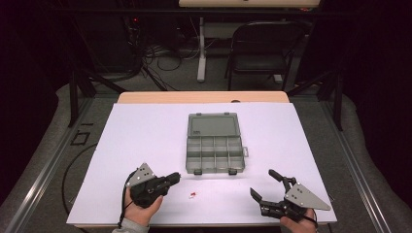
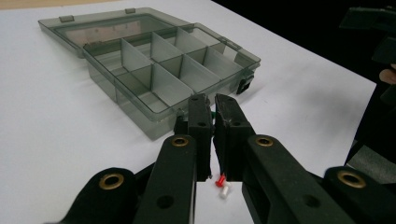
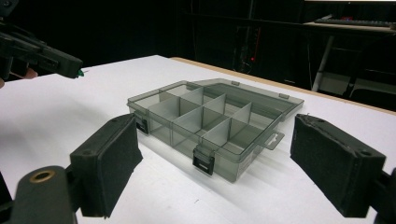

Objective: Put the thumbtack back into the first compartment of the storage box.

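Held piece: your left gripper (image 2: 210,105) has its jaws closed on a small green item (image 2: 212,113); you see just a sliver of it between the tips, and a green speck at the tip (image 3: 81,73) in the right gripper view.
Loose piece: a small red-and-white part (image 1: 193,195) lies on the white bench (image 1: 145,131), just beside the left gripper and in front of the box.
Box: the grey compartment box (image 1: 214,143) sits open mid-bench, lid laid flat behind, every cell looking empty.
Right gripper: your right gripper (image 1: 266,185) hovers near the bench's front right with its jaws wide apart and nothing between them.
Risk, slip: the green item is tiny and pinched at the very tips; a tilt or jolt could let it drop short of the box.
Risk, wrong cell: the dividers stand close together, so letting go from high up could bounce it into a neighbouring cell or over the wall.
Risk, nudge: a jaw catching the front latch or wall could shove the light box across the bench.
Risk, stray part: a low sweep could flick the red-and-white part off the bench.
Left hand pose: gripper held nearly level, pointing right and toward the box's front left corner, hand gripping from below.
Right hand pose: low, angled left toward the box's front right corner.
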### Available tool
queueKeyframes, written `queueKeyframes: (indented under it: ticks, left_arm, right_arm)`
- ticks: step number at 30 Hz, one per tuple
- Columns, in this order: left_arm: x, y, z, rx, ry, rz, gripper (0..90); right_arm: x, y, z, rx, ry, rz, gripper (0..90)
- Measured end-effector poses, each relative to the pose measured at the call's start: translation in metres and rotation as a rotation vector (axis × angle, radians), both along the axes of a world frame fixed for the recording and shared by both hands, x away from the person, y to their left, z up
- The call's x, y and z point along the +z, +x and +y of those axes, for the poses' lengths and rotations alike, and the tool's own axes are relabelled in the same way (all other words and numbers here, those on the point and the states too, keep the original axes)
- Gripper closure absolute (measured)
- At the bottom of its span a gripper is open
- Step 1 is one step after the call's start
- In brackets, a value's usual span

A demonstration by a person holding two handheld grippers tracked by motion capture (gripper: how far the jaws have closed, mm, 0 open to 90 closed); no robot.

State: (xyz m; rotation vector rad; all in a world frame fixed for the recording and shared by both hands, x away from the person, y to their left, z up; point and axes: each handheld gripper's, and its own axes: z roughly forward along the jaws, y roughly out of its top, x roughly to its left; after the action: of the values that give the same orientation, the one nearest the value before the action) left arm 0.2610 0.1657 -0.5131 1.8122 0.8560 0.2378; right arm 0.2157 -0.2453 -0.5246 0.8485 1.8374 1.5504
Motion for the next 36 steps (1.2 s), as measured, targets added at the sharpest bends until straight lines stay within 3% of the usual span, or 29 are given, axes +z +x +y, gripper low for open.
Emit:
queueKeyframes:
  ticks: [3,7,11,18,27,36]
  left_arm:
    - [0.003,0.004,-0.001,-0.003,-0.004,-0.002,85.6]
    - [0.015,0.013,-0.008,-0.011,0.026,-0.033,85.6]
    - [0.023,0.022,-0.014,-0.017,0.038,-0.040,85.6]
    - [0.039,0.052,-0.030,-0.013,0.064,-0.048,85.6]
    - [0.037,0.079,-0.041,0.002,0.074,-0.015,85.6]
    - [0.023,0.104,-0.042,0.044,0.094,0.036,85.6]
  right_arm:
    - [0.000,0.000,0.000,-0.002,0.001,-0.001,14.5]
    - [-0.001,0.001,0.001,-0.003,0.000,0.005,14.5]
    - [-0.001,0.001,0.001,-0.009,0.005,0.005,14.5]
    - [-0.001,0.001,-0.001,-0.012,0.006,0.004,14.5]
    - [-0.001,0.002,-0.002,-0.015,0.010,0.007,14.5]
    - [-0.002,0.003,-0.002,-0.020,0.010,0.012,14.5]
